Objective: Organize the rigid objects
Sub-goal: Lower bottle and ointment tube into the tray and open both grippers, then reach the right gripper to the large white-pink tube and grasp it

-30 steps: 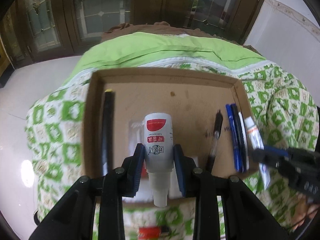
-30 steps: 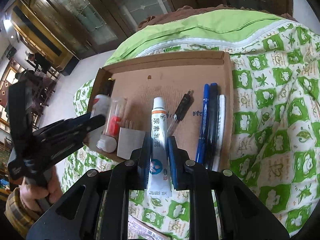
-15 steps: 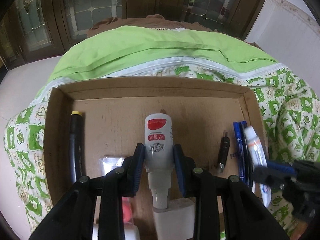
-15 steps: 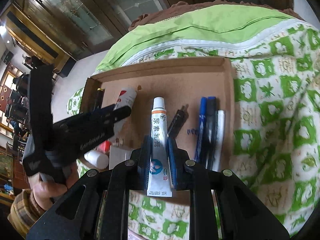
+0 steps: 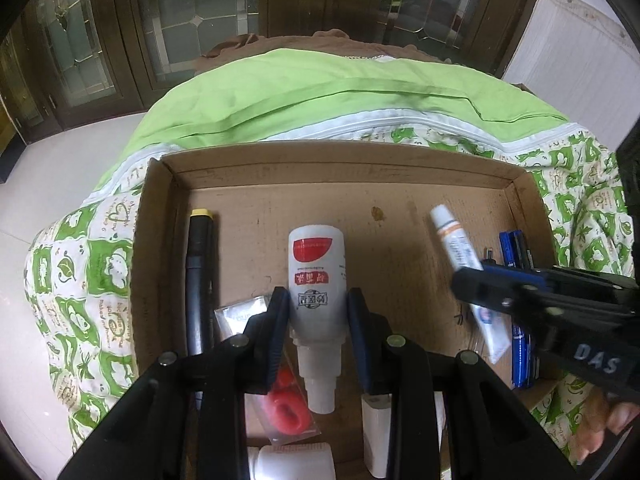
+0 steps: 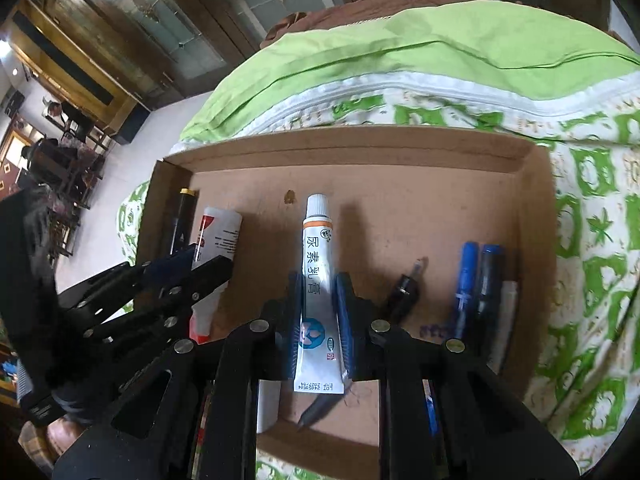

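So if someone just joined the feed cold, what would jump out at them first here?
Probably that both grippers are loaded over the cardboard tray: the left gripper is clamped on a white bottle with a red label, and the right gripper is clamped on a white ointment tube. Next, the row of blue pens along the tray's right side and the black marker with a yellow cap along its left wall.

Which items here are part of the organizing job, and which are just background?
In the job:
- white bottle, held by left gripper
- ointment tube, held by right gripper
- cardboard tray
- blue pens
- black marker

Just lying about:
- green patterned quilt
- wooden glass doors
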The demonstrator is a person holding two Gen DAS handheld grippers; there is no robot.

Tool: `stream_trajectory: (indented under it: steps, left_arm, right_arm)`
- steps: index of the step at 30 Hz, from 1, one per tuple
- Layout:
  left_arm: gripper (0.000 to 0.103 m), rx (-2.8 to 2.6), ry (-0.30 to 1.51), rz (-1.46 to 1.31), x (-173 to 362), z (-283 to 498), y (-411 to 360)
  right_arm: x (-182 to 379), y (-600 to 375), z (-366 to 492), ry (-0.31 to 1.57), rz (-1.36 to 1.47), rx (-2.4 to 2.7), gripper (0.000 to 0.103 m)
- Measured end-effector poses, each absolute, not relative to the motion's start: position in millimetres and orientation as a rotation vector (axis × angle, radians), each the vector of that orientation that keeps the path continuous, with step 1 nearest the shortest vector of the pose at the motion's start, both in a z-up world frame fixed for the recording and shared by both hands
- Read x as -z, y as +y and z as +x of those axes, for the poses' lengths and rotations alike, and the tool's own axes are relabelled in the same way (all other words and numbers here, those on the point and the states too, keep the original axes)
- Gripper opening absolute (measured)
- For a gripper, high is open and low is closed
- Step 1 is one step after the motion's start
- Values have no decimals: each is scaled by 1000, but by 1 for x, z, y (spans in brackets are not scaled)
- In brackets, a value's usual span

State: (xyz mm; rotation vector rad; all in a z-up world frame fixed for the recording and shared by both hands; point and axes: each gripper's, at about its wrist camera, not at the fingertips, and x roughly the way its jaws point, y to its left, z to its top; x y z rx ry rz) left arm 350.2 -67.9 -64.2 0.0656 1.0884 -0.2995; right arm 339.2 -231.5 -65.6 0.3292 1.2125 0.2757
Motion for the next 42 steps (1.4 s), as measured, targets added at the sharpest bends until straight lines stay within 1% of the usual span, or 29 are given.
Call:
stream_trajectory:
  steps: [11,15,16,18,19,20,22,23,25,26,27,29,34,38,42]
  left_arm:
    - [31,279,1077,99,65,346,-69]
    - [32,282,1103,106,69,343,-70]
    - [32,283,1104,107,68,341,-69]
    - [32,286,1102,100,64,336,-67]
    - [35,288,1097,95,60,333,-66]
    - [37,291,1093,91,57,331,-65]
    - [46,285,1079,81,47,322,-60]
    - [48,285,1070,66,41,315,-56]
    - [58,294,1054,18,30,296,-42]
    - [59,296,1047,-5,27,286,-33]
    - [61,295,1041,-34,24,272,-22]
    - [62,286,1036,-71,23,249,-4]
    - [62,255,1074,-142,48,188,23]
    - [62,268,1183,-237,78,156,33]
    - [62,270,1120,-219,63,151,29]
  right_arm:
    - [77,-221,350,1193,292,-264,17]
    - [77,-224,348,1188,292,-261,17]
    - [76,-223,347,1184,286,-259,19]
    - [73,-225,345,1167,284,-258,28]
    - [69,-227,343,1151,284,-264,32]
    - [66,-227,342,1139,286,-270,39]
    - [59,-226,339,1127,279,-270,39]
    - [55,-227,337,1120,279,-275,39]
    - [45,-230,325,1105,285,-277,39]
    - [41,-232,319,1105,292,-275,39]
    - [37,-234,312,1107,310,-281,41]
    - [31,-237,294,1126,360,-300,46]
    - [22,-237,242,1170,433,-377,47]
    - [29,-222,198,1280,381,-496,47]
    - [37,-211,170,1334,310,-539,47]
